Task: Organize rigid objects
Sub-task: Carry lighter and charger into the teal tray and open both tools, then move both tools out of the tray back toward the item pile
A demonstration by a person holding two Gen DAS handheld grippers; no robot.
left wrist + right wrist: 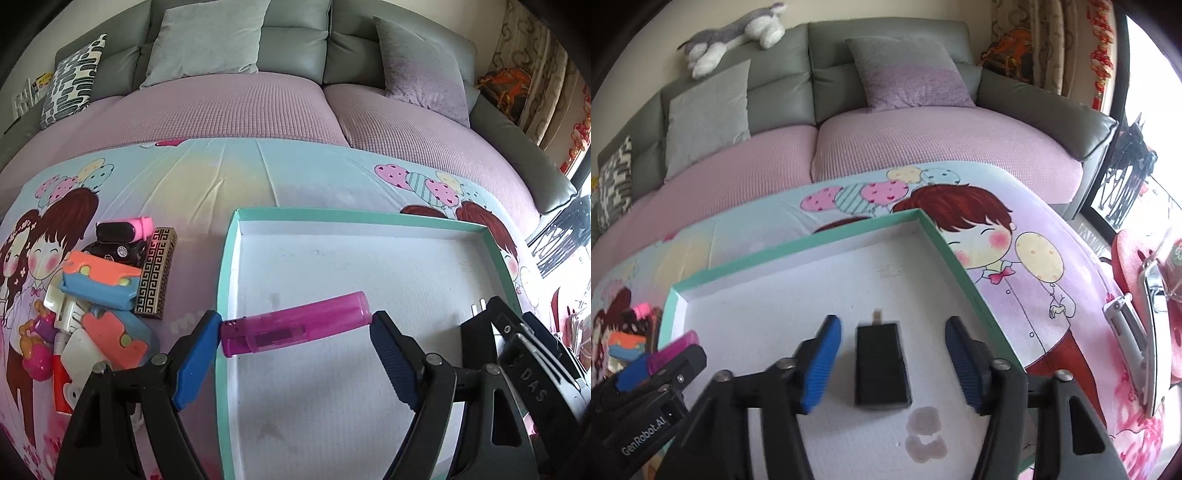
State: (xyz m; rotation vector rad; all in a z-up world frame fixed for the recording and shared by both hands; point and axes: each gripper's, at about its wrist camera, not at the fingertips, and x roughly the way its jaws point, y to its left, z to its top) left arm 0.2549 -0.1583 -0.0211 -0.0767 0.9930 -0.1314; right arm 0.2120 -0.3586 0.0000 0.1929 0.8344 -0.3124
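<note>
A shallow box with a teal rim (pixel 225 266) and white floor lies on the cartoon-print cloth; it also shows in the right wrist view (pixel 942 236). My left gripper (pixel 295 325) is shut on a translucent magenta lighter (pixel 295 323), held end to end between the blue pads above the box's left part. My right gripper (pixel 894 356) is open, its blue fingers either side of a black plug adapter (pixel 881 365) lying on the box floor, not touching it. The lighter's end shows in the right wrist view (pixel 674 349).
A pile of small items lies left of the box: orange-and-blue cases (pixel 99 280), a black-and-gold patterned box (pixel 157 273), a black toy car (pixel 114 251), a pink-capped item (pixel 125 227). A grey sofa (pixel 295 44) with cushions stands behind. A red chair (pixel 1145 295) stands at the right.
</note>
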